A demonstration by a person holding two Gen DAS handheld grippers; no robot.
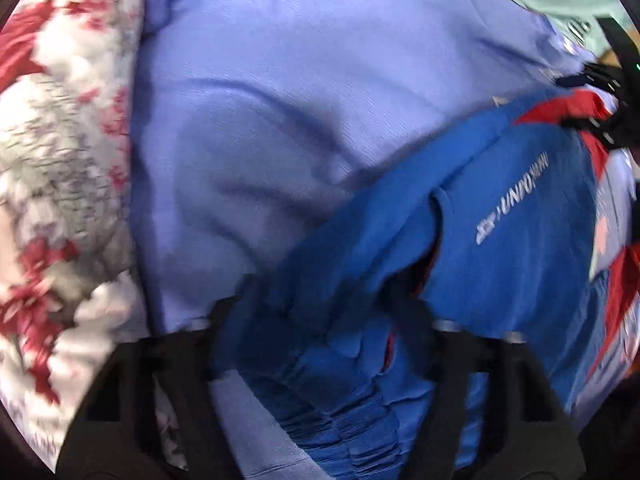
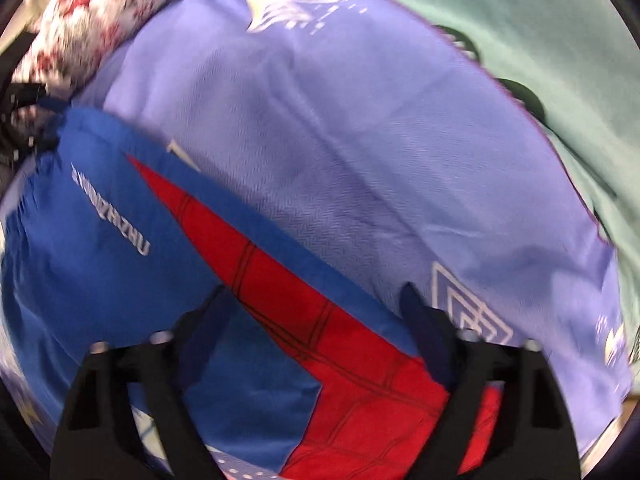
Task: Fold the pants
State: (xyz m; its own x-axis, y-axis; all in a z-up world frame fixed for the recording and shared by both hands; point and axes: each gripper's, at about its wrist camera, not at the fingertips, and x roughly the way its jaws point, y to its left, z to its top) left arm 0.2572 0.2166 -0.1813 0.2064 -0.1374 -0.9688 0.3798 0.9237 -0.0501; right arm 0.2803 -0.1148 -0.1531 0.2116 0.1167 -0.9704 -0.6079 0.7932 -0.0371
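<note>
1. The pants are bright blue with a red wedge-shaped panel crossed by thin dark web lines, and pale lettering runs along the blue cloth. They lie crumpled on a lavender bedsheet, toward the lower left of the right wrist view.

2. In the left wrist view the same pants stretch from the bottom centre up to the right, with a gathered, ribbed band of blue cloth bunched at the bottom (it looks like the elastic waist, though blur makes this uncertain).

3. The left gripper has its two dark fingers standing apart with the bunched blue cloth filling the gap between them; whether the tips are actually squeezing the cloth cannot be told, since the frame is smeared by motion.

4. The right gripper has its fingers spread wide, one tip over the blue cloth and the other at the edge of the red panel beside the sheet. The pants lie between and under them; a firm grip is not visible.

5. The right gripper also shows as a dark shape at the right edge of the left wrist view, touching the red part of the pants.

6. The lavender sheet carries white geometric prints.

7. A red-and-white floral blanket lies beside the sheet, and a mint green cloth lies along its other side.
</note>
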